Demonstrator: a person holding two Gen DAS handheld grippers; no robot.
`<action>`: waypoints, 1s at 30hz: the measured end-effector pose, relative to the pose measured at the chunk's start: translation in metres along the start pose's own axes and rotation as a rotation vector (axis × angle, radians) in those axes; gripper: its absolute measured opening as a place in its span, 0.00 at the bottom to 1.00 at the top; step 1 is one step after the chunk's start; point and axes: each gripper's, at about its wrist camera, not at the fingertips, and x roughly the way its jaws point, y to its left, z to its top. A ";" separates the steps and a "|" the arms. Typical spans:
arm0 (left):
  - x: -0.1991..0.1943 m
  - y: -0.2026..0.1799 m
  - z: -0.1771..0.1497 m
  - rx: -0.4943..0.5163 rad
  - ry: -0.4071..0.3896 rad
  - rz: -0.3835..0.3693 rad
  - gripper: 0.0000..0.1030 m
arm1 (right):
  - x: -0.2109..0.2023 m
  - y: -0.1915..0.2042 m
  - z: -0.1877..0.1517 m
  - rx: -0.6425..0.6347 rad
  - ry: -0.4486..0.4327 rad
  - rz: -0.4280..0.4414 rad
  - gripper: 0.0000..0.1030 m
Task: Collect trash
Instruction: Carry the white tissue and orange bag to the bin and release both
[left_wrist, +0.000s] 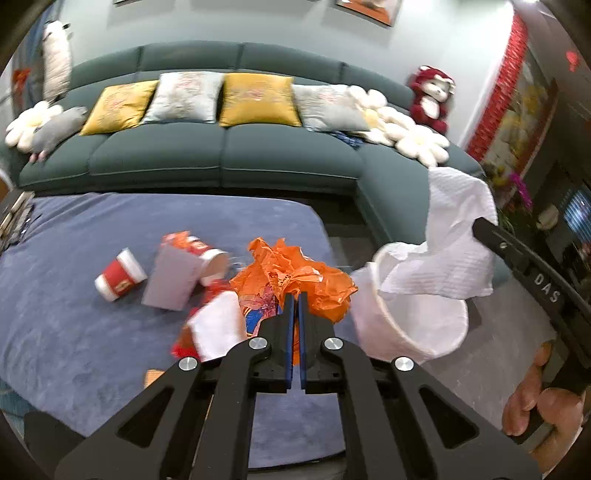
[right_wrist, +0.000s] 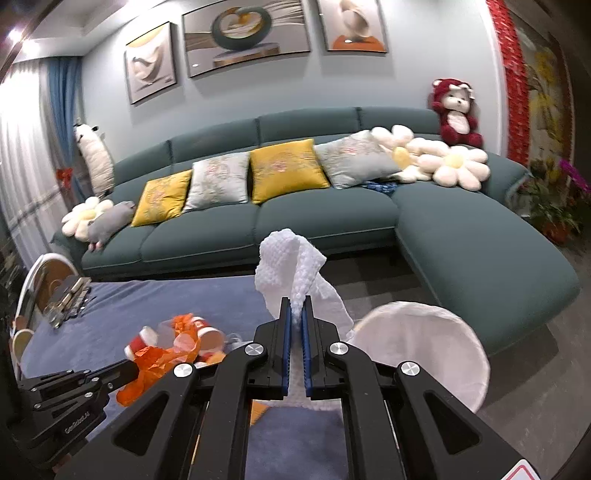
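My left gripper (left_wrist: 296, 295) is shut on a crumpled orange plastic bag (left_wrist: 295, 269), held above the blue-covered table (left_wrist: 92, 350). My right gripper (right_wrist: 296, 306) is shut on a white paper towel (right_wrist: 291, 254), which hangs over the white bin (right_wrist: 436, 339); the towel (left_wrist: 458, 236) and bin (left_wrist: 417, 325) also show in the left wrist view, at the table's right edge. Red paper cups (left_wrist: 120, 275), a grey carton (left_wrist: 171, 275) and other wrappers lie on the table behind the orange bag.
A dark green sectional sofa (right_wrist: 332, 218) with yellow and grey cushions stands behind the table. Its chaise (right_wrist: 480, 251) reaches forward close to the bin. A rack with metal items (right_wrist: 68, 299) sits at the table's far left. Potted flowers (right_wrist: 561, 206) stand at right.
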 end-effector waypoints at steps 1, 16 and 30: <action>0.002 -0.008 0.001 0.012 0.002 -0.010 0.01 | -0.001 -0.007 0.000 0.007 0.000 -0.007 0.05; 0.051 -0.136 0.003 0.175 0.067 -0.184 0.02 | -0.012 -0.110 -0.020 0.121 0.022 -0.139 0.05; 0.114 -0.208 0.005 0.247 0.167 -0.276 0.02 | -0.001 -0.174 -0.036 0.212 0.054 -0.212 0.05</action>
